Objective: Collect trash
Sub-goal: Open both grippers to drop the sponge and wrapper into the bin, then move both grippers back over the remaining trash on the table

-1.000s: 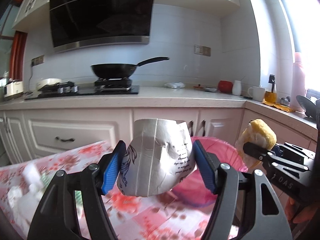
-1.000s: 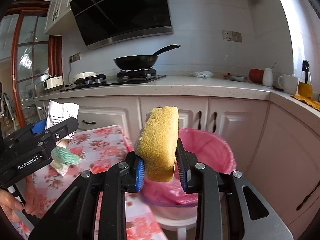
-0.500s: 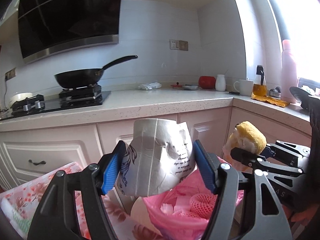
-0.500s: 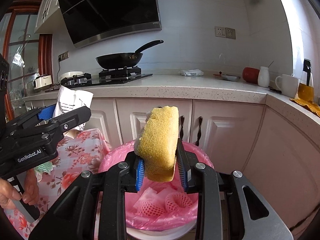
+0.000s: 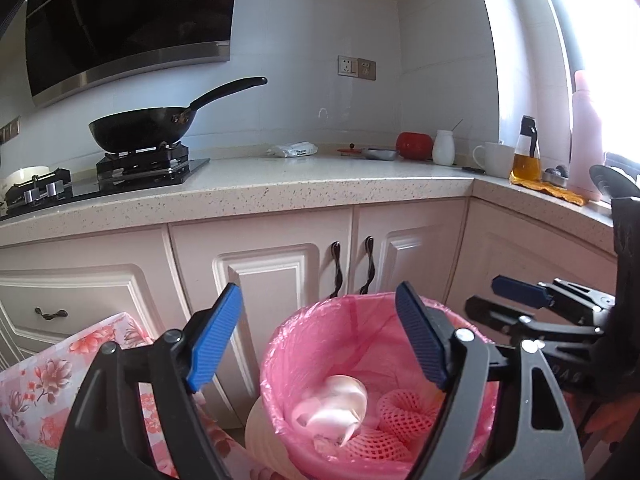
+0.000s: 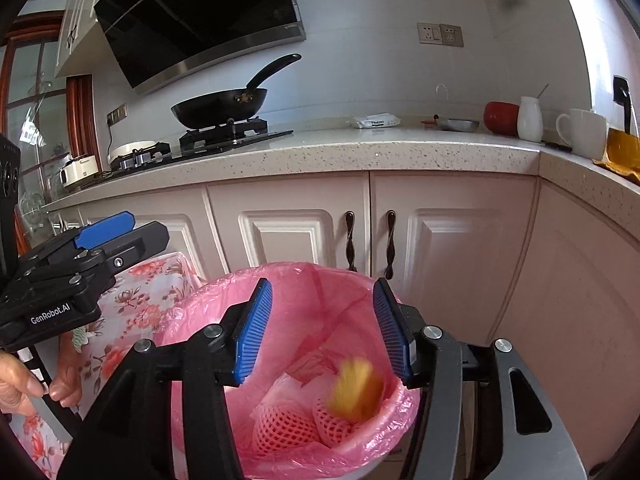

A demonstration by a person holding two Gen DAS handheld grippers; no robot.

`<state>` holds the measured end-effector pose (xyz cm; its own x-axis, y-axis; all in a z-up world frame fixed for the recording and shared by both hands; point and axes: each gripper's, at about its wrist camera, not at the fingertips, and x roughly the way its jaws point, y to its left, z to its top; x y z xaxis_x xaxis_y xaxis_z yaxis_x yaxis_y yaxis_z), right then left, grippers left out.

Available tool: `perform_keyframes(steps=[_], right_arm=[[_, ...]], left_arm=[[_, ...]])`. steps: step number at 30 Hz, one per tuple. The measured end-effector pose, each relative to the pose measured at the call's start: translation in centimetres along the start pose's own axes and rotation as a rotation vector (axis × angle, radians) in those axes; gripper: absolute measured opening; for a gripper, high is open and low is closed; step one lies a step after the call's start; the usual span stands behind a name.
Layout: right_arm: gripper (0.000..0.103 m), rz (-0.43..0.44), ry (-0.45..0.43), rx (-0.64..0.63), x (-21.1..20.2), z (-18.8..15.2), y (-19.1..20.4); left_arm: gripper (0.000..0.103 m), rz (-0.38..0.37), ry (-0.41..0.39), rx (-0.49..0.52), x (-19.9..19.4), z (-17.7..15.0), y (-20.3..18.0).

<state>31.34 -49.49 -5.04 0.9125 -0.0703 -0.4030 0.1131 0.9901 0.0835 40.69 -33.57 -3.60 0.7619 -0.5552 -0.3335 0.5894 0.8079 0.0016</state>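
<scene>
Yellow sponge (image 6: 354, 390) blurred inside pink-lined bin (image 6: 200, 300).

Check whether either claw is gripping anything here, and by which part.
Nothing is held. Left claw and right claw are open above the pink-lined bin; blurred yellow sponge is inside it.

A pink liner (image 6: 304, 288) is showing in the white bin (image 5: 256, 432), holding pink mesh netting (image 6: 280, 426) and a blurred yellow sponge (image 6: 354, 390); a red-flowered tablecloth (image 5: 44, 376) is lying beside the speckled counter (image 5: 280, 190).
</scene>
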Motion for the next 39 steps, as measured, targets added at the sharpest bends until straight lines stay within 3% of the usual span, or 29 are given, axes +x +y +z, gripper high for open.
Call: perform_keyframes(steps=[9, 11, 13, 21, 29, 39], right_arm=[[0.053, 0.011, -0.012, -0.015, -2.5, -0.8, 1.8], [0.056, 0.012, -0.015, -0.024, -3.1, -0.9, 2.6], [0.058, 0.019, -0.013, -0.032, -3.8, -1.1, 3.6], [0.074, 0.070, -0.025, -0.056, -6.3, -1.8, 8.5], [0.076, 0.161, -0.020, -0.079, -7.2, -3.1, 15.0], [0.076, 0.295, 0.024, -0.124, -7.7, -5.6, 23.6]], left_arm=[[0.086, 0.040, -0.015, -0.021, -3.0, -0.8, 1.1], [0.096, 0.060, -0.018, -0.043, -4.2, -1.0, 1.7], [0.098, 0.083, -0.023, -0.056, -5.2, -1.2, 2.3], [0.098, 0.136, -0.019, -0.082, -11.1, -2.9, 5.3], [0.098, 0.244, -0.025, -0.129, -18.1, -6.0, 9.7], [0.098, 0.441, -0.015, -0.148, -28.6, -11.5, 15.3]])
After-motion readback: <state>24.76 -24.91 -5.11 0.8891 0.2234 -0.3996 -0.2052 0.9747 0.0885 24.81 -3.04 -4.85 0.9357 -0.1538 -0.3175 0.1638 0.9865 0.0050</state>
